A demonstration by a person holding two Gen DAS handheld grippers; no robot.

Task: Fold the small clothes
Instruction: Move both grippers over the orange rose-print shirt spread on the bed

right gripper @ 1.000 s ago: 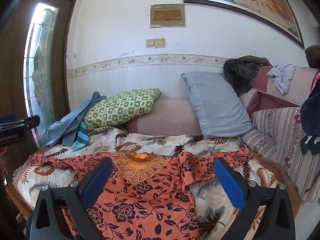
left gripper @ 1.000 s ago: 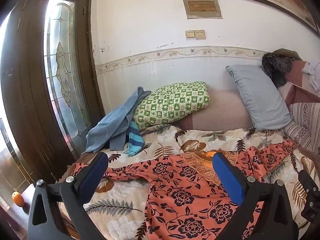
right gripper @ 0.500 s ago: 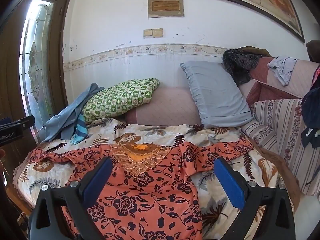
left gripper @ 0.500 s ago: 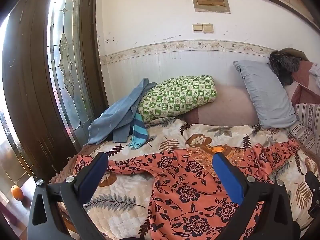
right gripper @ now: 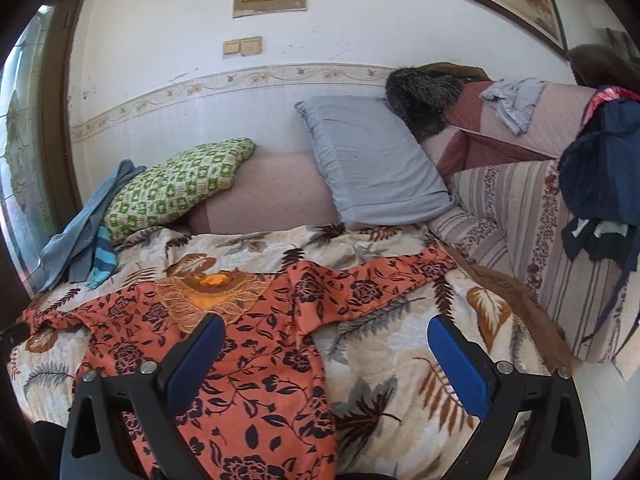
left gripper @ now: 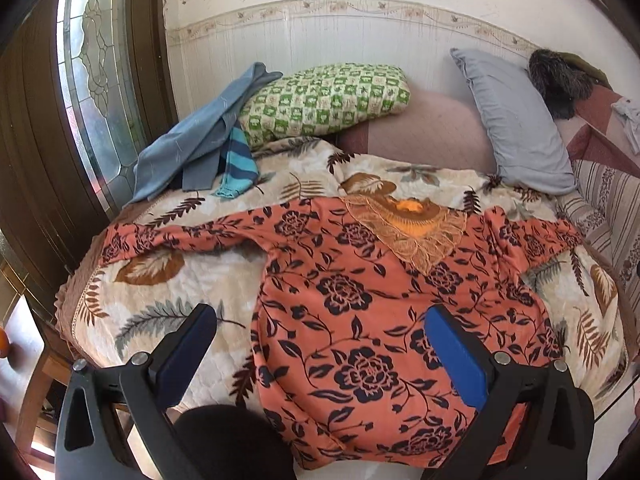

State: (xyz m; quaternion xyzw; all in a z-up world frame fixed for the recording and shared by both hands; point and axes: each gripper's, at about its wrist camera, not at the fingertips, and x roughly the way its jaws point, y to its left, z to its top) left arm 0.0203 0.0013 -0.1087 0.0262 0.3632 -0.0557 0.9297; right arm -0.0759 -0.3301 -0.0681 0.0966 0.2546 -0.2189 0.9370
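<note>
An orange top with dark flowers (left gripper: pixel 360 300) lies spread flat, front up, on the leaf-print blanket (left gripper: pixel 168 288), sleeves out to both sides and a lace collar (left gripper: pixel 404 228) at the far end. It also shows in the right wrist view (right gripper: pixel 240 352). My left gripper (left gripper: pixel 320 340) is open and empty, held above the top's lower left part. My right gripper (right gripper: pixel 326 354) is open and empty, above the top's right edge and the blanket (right gripper: pixel 400 344).
A green checked pillow (left gripper: pixel 324 100), a grey-blue pillow (left gripper: pixel 516 120) and blue clothes (left gripper: pixel 200 148) lie at the far end. A striped sofa (right gripper: pixel 540 240) with dark clothes (right gripper: pixel 600 184) stands right. A wooden door with glass (left gripper: pixel 92 80) is left.
Both grippers have moved forward and tilted down over the bed, so the orange top now lies closer beneath them. Both stay open and empty.
</note>
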